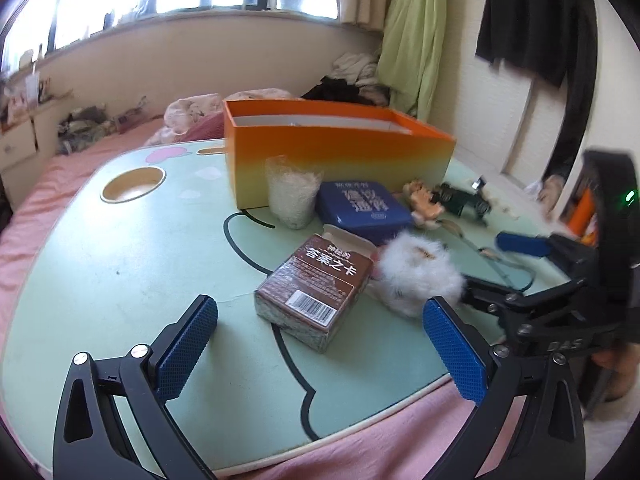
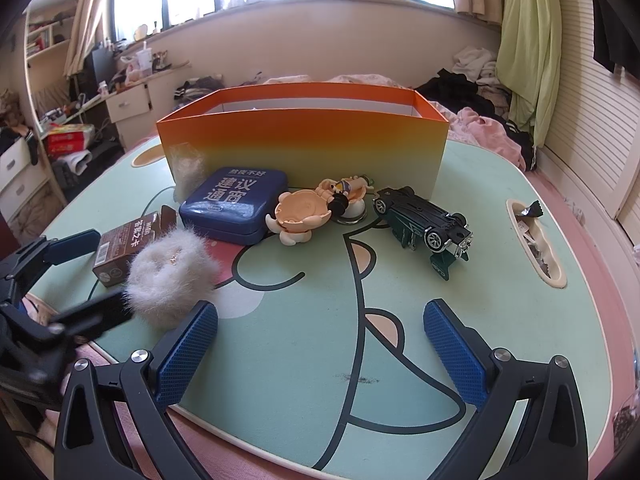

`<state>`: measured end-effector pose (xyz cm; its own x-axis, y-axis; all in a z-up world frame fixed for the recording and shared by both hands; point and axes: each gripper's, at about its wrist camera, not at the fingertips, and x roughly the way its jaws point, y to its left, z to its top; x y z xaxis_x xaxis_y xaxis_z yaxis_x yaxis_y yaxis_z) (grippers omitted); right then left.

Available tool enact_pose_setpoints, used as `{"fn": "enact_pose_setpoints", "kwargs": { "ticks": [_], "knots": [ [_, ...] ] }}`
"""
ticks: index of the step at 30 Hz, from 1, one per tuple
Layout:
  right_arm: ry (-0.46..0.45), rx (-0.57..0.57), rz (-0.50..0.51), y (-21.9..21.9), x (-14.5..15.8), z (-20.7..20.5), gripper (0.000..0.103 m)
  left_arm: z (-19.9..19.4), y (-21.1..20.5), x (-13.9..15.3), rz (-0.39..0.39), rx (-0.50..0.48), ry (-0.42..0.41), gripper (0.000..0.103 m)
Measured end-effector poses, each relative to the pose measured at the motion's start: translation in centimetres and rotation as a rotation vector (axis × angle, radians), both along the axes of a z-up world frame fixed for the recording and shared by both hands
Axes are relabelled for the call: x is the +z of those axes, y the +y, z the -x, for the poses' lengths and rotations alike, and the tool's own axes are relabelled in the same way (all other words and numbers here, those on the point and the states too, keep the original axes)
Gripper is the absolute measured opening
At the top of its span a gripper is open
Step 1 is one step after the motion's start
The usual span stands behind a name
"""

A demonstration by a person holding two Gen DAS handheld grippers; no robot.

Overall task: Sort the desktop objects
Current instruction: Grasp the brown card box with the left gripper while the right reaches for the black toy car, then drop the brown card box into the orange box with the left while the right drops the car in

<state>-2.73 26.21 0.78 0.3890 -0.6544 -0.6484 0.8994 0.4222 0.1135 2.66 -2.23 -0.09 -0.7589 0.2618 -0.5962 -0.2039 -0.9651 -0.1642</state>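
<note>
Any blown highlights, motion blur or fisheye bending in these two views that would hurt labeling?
Left wrist view: windows blown out white; the right gripper at the edge is smeared by motion; the brown card box stays sharp. Right wrist view: windows also clipped; the left gripper is blurred; the orange box rim bows from fisheye; the toy car is crisp.

An orange box (image 2: 300, 140) stands at frame centre on the mint-green surface (image 2: 500, 280); before it lie a blue tin (image 2: 236, 208), a figurine (image 2: 304, 216) and an overturned toy car (image 2: 424, 224). At lower left, the left gripper (image 2: 96, 272) brackets a white fluffy ball (image 2: 168, 276), fingers apart.
</note>
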Motion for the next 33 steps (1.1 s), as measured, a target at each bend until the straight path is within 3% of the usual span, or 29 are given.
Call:
{"fn": "enact_pose_setpoints", "kwargs": {
  "ticks": [3, 6, 12, 15, 18, 21, 24, 27, 30, 32, 33],
  "knots": [
    [0.000, -0.002, 0.000, 0.0, 0.0, 0.0, 0.103, 0.4, -0.5, 0.3, -0.009, 0.009, -0.013, 0.081],
    [0.000, -0.002, 0.000, 0.0, 0.0, 0.0, 0.103, 1.3, 0.4, 0.3, 0.064, -0.004, -0.025, 0.078],
    [-0.003, -0.004, 0.001, 0.0, 0.0, 0.0, 0.103, 2.5, 2.7, 0.2, 0.163, -0.051, -0.027, 0.042],
    [-0.029, 0.002, 0.002, 0.2, 0.2, 0.1, 0.103, 1.9, 3.1, 0.1, 0.173, -0.064, -0.008, 0.042],
    [-0.127, 0.006, -0.016, 0.0, 0.6, 1.7, 0.103, 0.8, 2.4, 0.0, 0.159, -0.039, 0.009, 0.042],
    [-0.165, -0.052, -0.004, -0.4, 1.4, 4.2, 0.103, -0.2, 1.7, -0.1, 0.148, -0.024, 0.022, 0.042],
    [-0.121, -0.112, 0.054, -1.0, 2.5, 6.1, 0.103, -0.3, 1.6, -0.2, 0.147, -0.011, 0.031, 0.042],
    [-0.119, -0.138, 0.048, -2.3, 3.6, 7.3, 0.099, -0.4, 2.0, -0.3, 0.159, -0.007, 0.039, 0.042],
    [-0.066, -0.101, -0.005, -4.7, 3.7, 6.3, 0.098, -0.4, 2.1, -0.3, 0.160, -0.013, 0.041, 0.042],
    [-0.003, -0.038, -0.046, -6.1, 3.3, 4.9, 0.093, -0.4, 2.0, -0.3, 0.154, -0.015, 0.041, 0.042],
    [0.019, -0.024, -0.062, -6.6, 3.2, 4.2, 0.085, -0.4, 1.9, -0.3, 0.152, -0.015, 0.041, 0.042]
  ]
}}
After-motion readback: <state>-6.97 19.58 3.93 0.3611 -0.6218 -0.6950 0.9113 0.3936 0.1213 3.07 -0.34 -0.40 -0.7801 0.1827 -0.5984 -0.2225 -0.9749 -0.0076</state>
